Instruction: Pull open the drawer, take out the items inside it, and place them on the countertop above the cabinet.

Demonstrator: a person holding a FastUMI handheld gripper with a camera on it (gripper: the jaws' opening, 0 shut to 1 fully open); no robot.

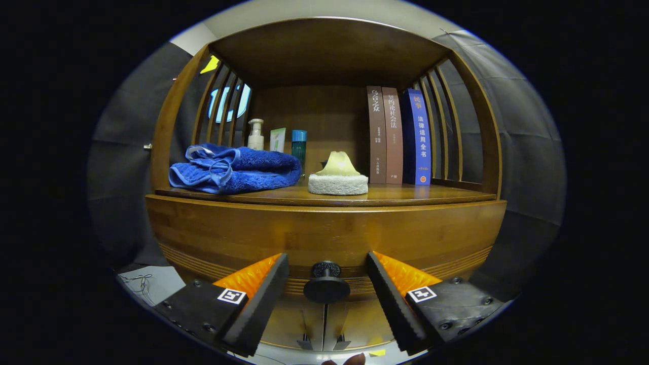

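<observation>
In the gripper view, the gripper (pixel 327 284) stood wide open, holding nothing. The drawer knob (pixel 326 284) sat between its fingers, clear of both, its stem pointing straight out from the closed drawer front (pixel 324 233) below the countertop (pixel 431 193).

Dim booth, warm light on the wood — heavy fisheye bend all round.

Light falls from above and in front: the drawer front (pixel 324 238) glows amber with a soft sheen, while the shelf's ceiling and back panel sink into shadow. The countertop (pixel 405 193) mirrors the books (pixel 398 134) faintly. Straight edges bow outward near the rim. The gripper (pixel 327 289) sits open around the dark knob (pixel 326 284), its fingers slightly soft — centre stays sharp.
</observation>
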